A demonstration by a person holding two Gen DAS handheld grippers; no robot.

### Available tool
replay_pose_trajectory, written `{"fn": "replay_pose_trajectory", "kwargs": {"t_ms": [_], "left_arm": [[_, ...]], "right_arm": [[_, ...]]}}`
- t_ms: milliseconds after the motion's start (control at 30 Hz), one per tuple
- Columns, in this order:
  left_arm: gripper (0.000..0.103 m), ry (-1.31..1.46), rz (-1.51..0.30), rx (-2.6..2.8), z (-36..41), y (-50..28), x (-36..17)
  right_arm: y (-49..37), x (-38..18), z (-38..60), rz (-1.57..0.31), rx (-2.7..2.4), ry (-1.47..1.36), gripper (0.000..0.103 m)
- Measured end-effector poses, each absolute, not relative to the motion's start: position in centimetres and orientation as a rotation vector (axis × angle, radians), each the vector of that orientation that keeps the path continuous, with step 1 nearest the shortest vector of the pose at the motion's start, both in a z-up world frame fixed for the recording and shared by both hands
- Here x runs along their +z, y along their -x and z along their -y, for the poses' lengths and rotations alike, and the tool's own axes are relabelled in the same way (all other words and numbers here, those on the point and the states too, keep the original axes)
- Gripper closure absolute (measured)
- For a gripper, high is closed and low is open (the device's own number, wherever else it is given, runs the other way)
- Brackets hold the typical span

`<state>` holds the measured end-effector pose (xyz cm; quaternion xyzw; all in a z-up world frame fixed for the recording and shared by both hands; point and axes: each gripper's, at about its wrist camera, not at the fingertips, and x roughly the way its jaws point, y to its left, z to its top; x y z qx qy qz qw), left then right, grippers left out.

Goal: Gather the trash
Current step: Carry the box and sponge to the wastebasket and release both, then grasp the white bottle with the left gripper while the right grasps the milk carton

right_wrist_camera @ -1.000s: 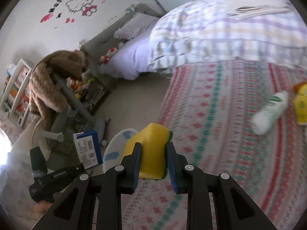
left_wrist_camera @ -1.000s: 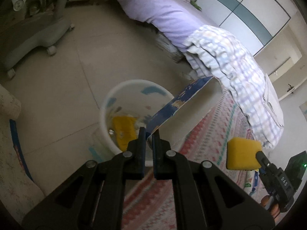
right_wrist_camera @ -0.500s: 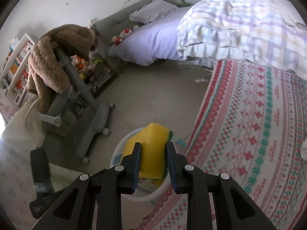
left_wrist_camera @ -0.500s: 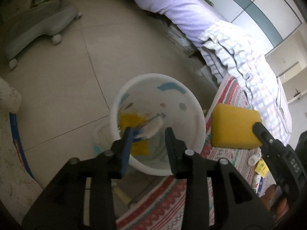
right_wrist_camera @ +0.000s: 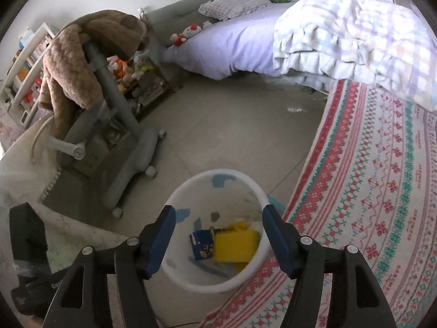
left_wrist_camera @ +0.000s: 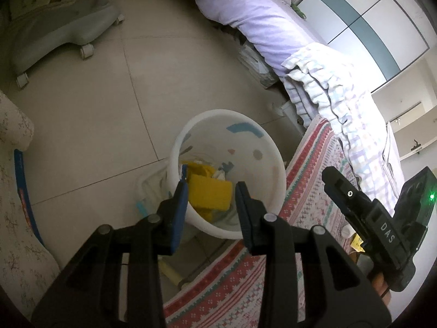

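Observation:
A white bin (left_wrist_camera: 262, 147) stands on the tiled floor at the rug's edge; it also shows in the right wrist view (right_wrist_camera: 177, 268). Inside lie a yellow sponge (right_wrist_camera: 236, 246), a blue box (right_wrist_camera: 202, 243) and other scraps. The sponge also shows in the left wrist view (left_wrist_camera: 210, 192). My left gripper (left_wrist_camera: 211, 191) is open and empty above the bin. My right gripper (right_wrist_camera: 217, 217) is open and empty above the bin; its body shows at the right of the left wrist view (left_wrist_camera: 368, 216).
A patterned red and green rug (right_wrist_camera: 382, 191) lies right of the bin. A bed with a checked quilt (right_wrist_camera: 355, 35) stands behind. A grey wheeled chair base (right_wrist_camera: 131, 164) with a brown blanket (right_wrist_camera: 71, 68) is to the left. A floral cushion (left_wrist_camera: 16, 191) sits at the left.
My left gripper opened and the blue box fell into the bin. My right gripper moved over the bin, opened and let the yellow sponge drop in.

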<state>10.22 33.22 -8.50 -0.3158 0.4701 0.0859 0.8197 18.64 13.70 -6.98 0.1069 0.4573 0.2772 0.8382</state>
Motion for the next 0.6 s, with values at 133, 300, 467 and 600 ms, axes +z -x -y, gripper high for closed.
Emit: {"fn": "replay_pose_trajectory", "kwargs": {"t_ms": [133,300,467,600], "left_arm": [[0.066,0.655,-1.0,0.164,-32.1,-10.0,-7.8],[0.065,0.615,-1.003,0.129,-30.1,-10.0,-6.5],[0.055,0.553,-0.999,0.078,-26.9,-10.1,-4.6],[0.055,0.477,-1.014,0.033,-23.5,-10.7,-3.4]], "right_arm": [[-17.6,-6.8,-11.7,-0.973,0.58,-0.244,0.036],[-15.8,-5.9,-8.2,-0.967,0.569,-0.249,0.036],[-13.4,-4.3,-3.8,-0.943,0.543,-0.271,0.036],[-11.9,-2.9,0.2,-0.917,0.508,-0.287,0.036]]}}
